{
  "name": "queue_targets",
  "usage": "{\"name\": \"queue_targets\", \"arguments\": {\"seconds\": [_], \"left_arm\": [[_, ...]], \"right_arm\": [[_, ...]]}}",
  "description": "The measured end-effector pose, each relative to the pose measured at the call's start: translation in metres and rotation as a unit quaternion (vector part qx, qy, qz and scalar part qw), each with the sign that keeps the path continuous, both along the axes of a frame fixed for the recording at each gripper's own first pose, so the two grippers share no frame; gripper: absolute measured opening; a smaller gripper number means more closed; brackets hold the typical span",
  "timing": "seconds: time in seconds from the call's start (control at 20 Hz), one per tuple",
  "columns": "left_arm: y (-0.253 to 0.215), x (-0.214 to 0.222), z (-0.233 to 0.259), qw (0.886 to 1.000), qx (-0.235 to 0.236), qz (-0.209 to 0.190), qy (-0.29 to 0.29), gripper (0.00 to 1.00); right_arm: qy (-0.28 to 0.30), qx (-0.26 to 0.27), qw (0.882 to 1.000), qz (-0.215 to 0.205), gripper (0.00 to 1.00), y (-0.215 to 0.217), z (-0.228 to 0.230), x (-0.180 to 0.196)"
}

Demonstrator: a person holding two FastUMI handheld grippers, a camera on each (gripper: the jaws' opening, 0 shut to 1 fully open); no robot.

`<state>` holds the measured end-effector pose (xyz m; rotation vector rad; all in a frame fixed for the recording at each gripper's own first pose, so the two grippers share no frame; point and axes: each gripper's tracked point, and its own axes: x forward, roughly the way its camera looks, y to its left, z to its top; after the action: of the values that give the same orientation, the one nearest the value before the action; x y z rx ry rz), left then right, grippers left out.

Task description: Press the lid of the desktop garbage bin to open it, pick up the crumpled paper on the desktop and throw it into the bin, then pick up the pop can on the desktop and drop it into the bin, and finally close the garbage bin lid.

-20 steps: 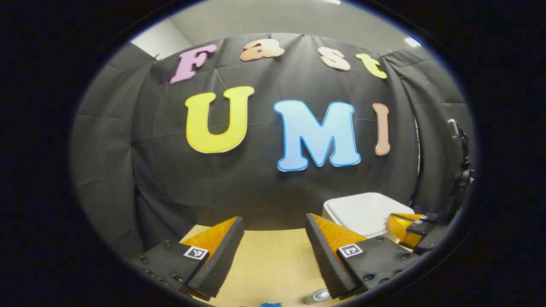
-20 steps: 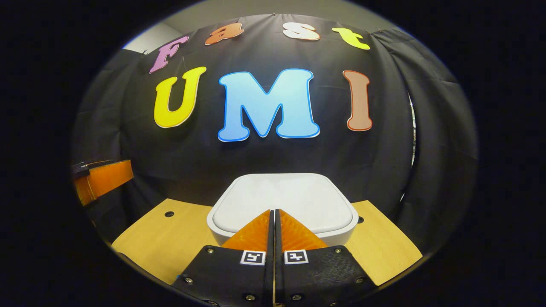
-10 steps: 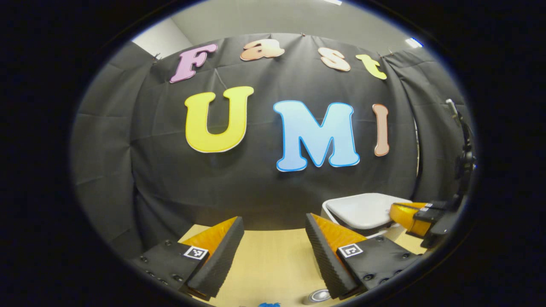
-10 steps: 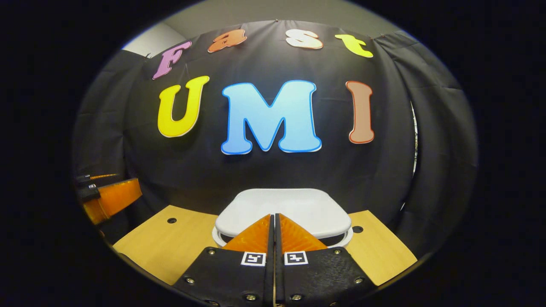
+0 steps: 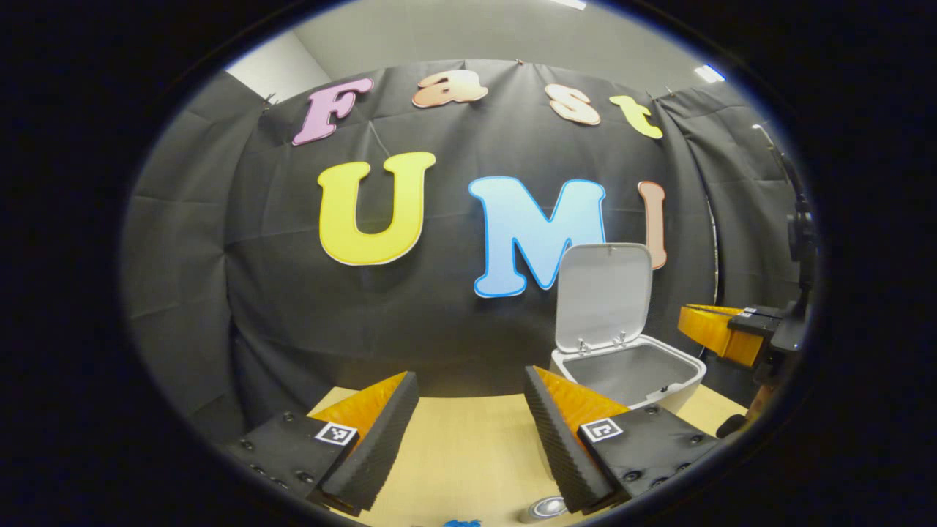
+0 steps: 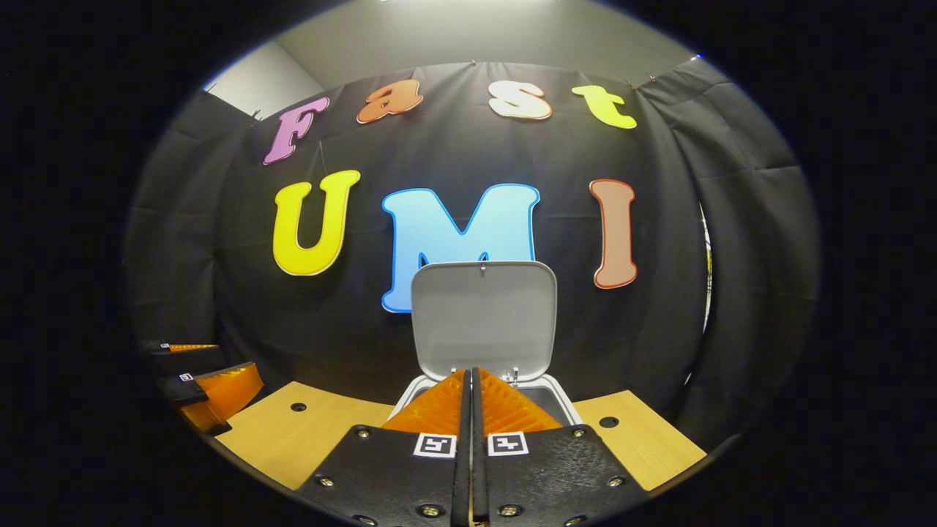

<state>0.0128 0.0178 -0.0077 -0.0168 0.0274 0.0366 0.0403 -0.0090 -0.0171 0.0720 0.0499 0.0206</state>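
The white desktop bin stands at the right on the wooden table, its lid swung upright and the grey inside showing. My left gripper is open over the table with nothing between its fingers. Under its right finger the silver top of the pop can peeks out, beside a scrap of something blue. In the right gripper view my right gripper is shut with nothing held, hovering just in front of the bin's rim and the raised lid. The same gripper hangs to the right of the bin in the left gripper view.
The wooden table has small holes left and right of the bin. Black cloth walls close the booth behind and at both sides. My left gripper sits at the left edge of the right gripper view.
The lid has sprung from flat to upright. My right gripper, still shut, has lifted up off the lid. The left gripper has stayed in place.
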Motion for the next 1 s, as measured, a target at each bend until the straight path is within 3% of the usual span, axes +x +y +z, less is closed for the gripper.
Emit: {"name": "queue_targets", "arguments": {"seconds": [0.55,1.0], "left_arm": [[0.001,0.0,-0.001,1.0,-0.001,-0.001,0.0,0.95],[0.022,-0.012,-0.035,1.0,0.0,0.015,0.023,0.95]], "right_arm": [[-0.002,0.008,1.0,0.001,0.01,0.002,0.003,-0.002],[0.01,0.001,1.0,0.015,0.02,0.008,0.0,-0.016]]}}
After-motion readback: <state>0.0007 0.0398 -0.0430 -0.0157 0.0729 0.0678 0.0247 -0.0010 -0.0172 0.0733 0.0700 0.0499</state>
